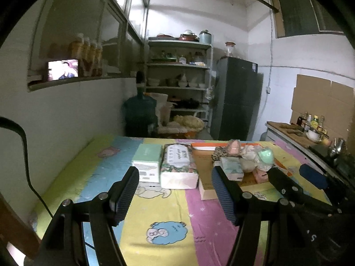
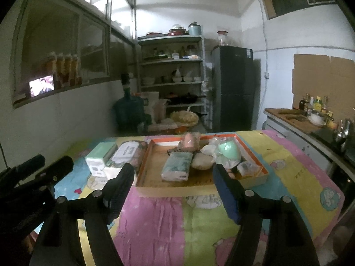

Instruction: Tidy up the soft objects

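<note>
Left gripper (image 1: 175, 190): fingers stand wide with nothing between them, above the cloth, short of the goods.
Right gripper (image 2: 174, 190): fingers spread wide and empty; its own view looks over the near wall of the tray (image 2: 177, 190).
Soft things: a heap lies in the tray ahead of the right fingers. It holds a tissue pack (image 2: 177, 166), a pink pouch (image 2: 190, 143), a mint bag (image 2: 228, 149) and crumpled wrappers I cannot name.
Beside the tray: a flowered tissue pack (image 1: 179, 166) lies just ahead of the left fingers, touching a mint box (image 1: 147, 161) on its left.
Risk, heap: the pieces overlap, so closing fingers would probably catch two at once or drag a neighbour over the tray wall.
Risk, squash: soft packs give way, and a shallow pinch may slip off the film.
Risk, tray: a low finger could catch the near wall and shove the whole tray along the tablecloth (image 2: 199, 226).
Risk, crowding: the left gripper sits close off the right one's left finger, so the two could knock together over the tray.
</note>
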The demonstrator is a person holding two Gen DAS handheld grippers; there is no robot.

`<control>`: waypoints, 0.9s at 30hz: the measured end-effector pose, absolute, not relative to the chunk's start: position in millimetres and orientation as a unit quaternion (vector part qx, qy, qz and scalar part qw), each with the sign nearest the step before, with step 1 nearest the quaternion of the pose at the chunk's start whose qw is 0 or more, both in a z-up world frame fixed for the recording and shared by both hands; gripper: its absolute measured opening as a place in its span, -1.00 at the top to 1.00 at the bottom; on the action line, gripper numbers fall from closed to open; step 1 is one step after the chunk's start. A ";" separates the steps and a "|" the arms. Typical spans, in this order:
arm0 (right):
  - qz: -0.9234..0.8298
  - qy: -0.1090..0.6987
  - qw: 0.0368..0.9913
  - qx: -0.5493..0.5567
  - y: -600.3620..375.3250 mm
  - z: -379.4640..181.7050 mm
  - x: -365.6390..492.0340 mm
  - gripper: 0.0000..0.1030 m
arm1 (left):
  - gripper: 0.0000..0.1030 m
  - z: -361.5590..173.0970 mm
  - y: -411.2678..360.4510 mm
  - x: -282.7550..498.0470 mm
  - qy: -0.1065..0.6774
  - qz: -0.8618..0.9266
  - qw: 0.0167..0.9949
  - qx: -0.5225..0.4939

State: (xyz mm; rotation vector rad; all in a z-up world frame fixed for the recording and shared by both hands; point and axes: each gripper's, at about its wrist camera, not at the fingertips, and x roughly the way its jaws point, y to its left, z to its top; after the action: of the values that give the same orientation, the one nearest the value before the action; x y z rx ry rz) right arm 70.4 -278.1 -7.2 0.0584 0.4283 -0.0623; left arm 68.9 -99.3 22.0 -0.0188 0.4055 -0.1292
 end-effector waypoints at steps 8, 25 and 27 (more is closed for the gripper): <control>-0.029 0.204 0.978 0.011 -259.4 -7.1 50.3 -0.45 | -0.31 22.2 -92.3 47.1 0.194 -0.058 0.979 -0.011; -0.037 0.207 0.978 0.009 -250.6 -7.5 24.7 -0.45 | -0.31 13.5 -90.5 21.1 0.201 -0.045 0.979 -0.010; -0.038 0.206 0.978 0.008 -250.1 -7.8 22.0 -0.45 | -0.31 12.7 -90.6 18.5 0.200 -0.044 0.979 -0.011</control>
State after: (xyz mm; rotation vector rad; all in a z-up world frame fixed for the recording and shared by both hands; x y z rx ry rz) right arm 22.0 -250.1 -7.8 0.0171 0.4156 -0.0763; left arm 18.5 -90.6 12.7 -0.0224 0.4022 -0.0889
